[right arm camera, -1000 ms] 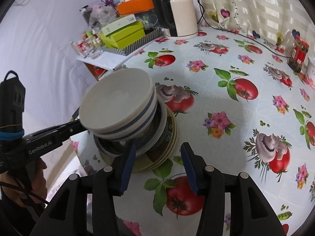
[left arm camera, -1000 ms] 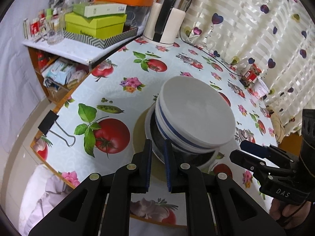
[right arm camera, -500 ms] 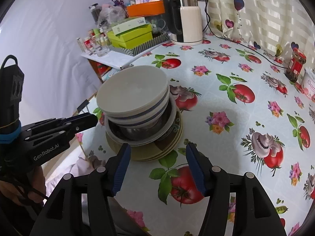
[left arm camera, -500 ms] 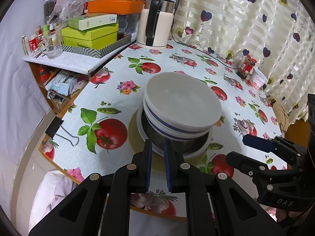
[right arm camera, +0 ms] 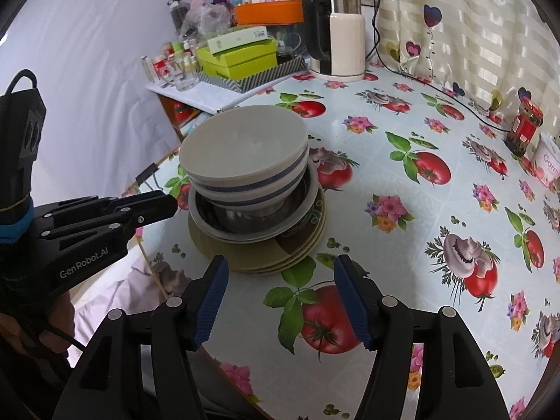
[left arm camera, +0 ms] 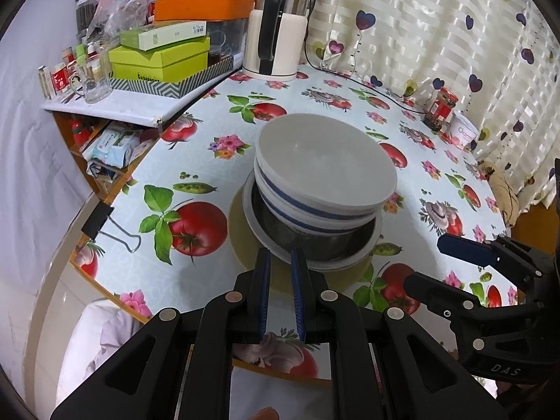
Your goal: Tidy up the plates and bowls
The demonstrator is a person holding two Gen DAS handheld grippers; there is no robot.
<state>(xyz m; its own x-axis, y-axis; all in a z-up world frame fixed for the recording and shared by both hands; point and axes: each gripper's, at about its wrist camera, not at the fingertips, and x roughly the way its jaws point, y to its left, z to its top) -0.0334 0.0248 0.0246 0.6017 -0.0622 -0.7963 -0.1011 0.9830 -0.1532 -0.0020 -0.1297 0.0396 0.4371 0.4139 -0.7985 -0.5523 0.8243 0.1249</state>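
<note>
- One stack of dishes near the left edge of a table (right arm camera: 402, 245) covered in a tomato, mushroom and flower print oilcloth.
- From the bottom up: several olive-tan plates (right arm camera: 280, 255), a white shallow dish (right arm camera: 308, 206) with a metal bowl (left arm camera: 315, 241) nested in it, then two white bowls with blue stripes (right arm camera: 245, 161) on top.
- Top bowls sitting slightly off-centre, leaning toward the left side of the stack.
- Left gripper (left arm camera: 280, 266) just in front of the stack's near rim, jaws narrowed to a slim gap and holding nothing; touching the dish rim or not, impossible to tell.
- Right gripper (right arm camera: 280, 280) near the plates' front edge, jaws spread wide and empty.
- Beyond the stack: a white electric kettle (right arm camera: 341, 38) at the far side, green boxes (left arm camera: 161, 59) and an orange box (right arm camera: 267, 12) on a side shelf, a red-lidded jar (right arm camera: 523, 127) far right, a binder clip (left arm camera: 101, 220) on the table's left edge.
- Likely step: stacking appears finished, with both tools clear of the dishes; possibly the closing pause of the task.
- Next move, if any: nudging the top bowls back to centre, gently, since a hard push could tip the tall stack.
- Otherwise: drawing both grippers away without brushing the rims.
</note>
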